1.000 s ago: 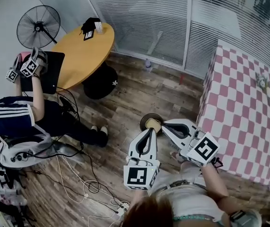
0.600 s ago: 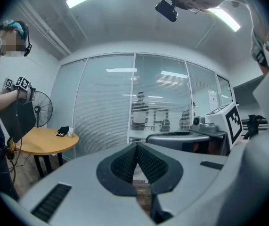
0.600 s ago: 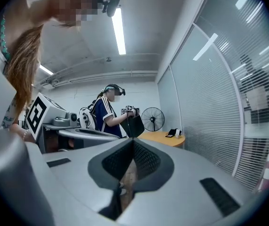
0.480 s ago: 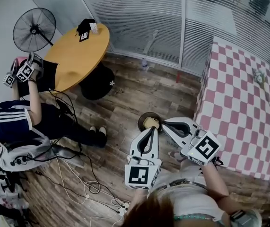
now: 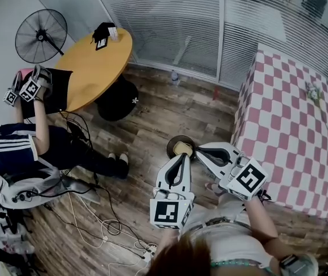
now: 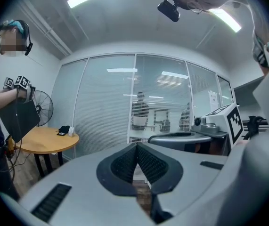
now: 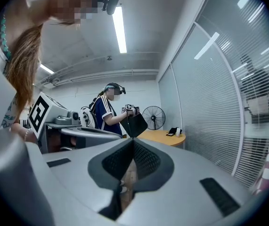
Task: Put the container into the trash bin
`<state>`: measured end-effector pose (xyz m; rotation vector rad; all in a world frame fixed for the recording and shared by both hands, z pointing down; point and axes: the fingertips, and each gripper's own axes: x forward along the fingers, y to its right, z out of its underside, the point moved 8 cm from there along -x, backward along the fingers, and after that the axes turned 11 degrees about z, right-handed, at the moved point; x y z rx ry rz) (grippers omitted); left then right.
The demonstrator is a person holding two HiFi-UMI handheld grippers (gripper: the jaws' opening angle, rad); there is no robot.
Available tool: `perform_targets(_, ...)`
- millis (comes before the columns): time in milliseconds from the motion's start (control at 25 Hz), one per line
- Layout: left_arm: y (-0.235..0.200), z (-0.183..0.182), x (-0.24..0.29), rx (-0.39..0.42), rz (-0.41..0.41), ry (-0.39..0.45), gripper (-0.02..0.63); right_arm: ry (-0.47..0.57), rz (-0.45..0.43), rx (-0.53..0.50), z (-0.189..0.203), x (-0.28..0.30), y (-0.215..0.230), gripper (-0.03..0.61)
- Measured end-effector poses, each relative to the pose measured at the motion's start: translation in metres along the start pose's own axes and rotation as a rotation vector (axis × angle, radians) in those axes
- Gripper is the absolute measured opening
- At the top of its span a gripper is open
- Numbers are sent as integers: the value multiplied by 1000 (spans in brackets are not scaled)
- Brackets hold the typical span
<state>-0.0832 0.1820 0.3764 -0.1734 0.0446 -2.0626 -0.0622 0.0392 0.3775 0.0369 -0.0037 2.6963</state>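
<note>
Nothing much has changed. Your left gripper (image 5: 181,158) and right gripper (image 5: 199,152) stay still, both closed and empty. The container (image 5: 185,149) seems to sit in the trash bin (image 5: 172,145) just past their tips, so the job looks done.

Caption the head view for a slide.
Left gripper and right gripper, both shut and empty, held above a small round bin on the wood floor.
</note>
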Motion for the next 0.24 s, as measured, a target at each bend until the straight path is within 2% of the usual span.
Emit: perform_targets(240, 0, 1, -1, -5, 3, -8, 5, -15, 5, -2, 0, -2, -2, -6)
